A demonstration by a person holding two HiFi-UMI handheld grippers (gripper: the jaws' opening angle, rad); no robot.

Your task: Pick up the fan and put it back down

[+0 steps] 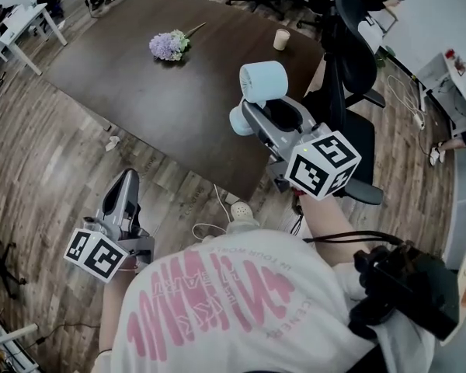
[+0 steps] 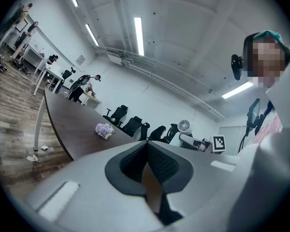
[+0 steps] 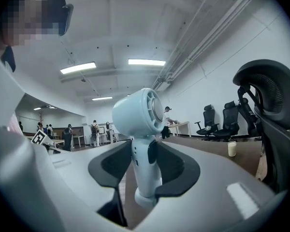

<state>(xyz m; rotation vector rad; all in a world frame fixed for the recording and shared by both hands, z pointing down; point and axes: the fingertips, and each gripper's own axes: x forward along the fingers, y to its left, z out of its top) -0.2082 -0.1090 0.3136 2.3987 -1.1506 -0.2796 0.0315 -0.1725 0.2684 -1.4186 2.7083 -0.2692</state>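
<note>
The right hand-held gripper (image 1: 255, 113) has the pale blue handheld fan (image 1: 261, 84) clamped by its handle. In the right gripper view the dark pads stand well apart and press on either side of the handle. The round foot hangs free just below them and the head rises above. The left hand-held gripper (image 1: 129, 179) is low at the person's side over the wooden floor, with its jaws together and nothing between them.

The fan appears to be in the air over the near corner of the dark bench (image 1: 140, 92), clear of the top.

**What could go wrong**
- The handle is smooth and round and the head looks heavy for it, so the fan may swivel or slide down in the pads if the grip eases before the foot is seated.
- The foot is small. If it is set down tilted, or released just above the surface, the fan could topple.
- It sits close to the bench edge, so a landing too far out could send it to the floor.
- The black office chair (image 1: 353, 61) is just beside the gripper on the right, and a sideways swing could knock it.
- The purple flower bouquet (image 1: 169, 45) and the paper cup (image 1: 281, 39) are well apart from the fan and look to be no hazard.

**Which way it points**
- The long axis runs along the handle and stands close to upright, with the head on top.
- In the right gripper view the grille face points to the right, towards the chair side.
</note>
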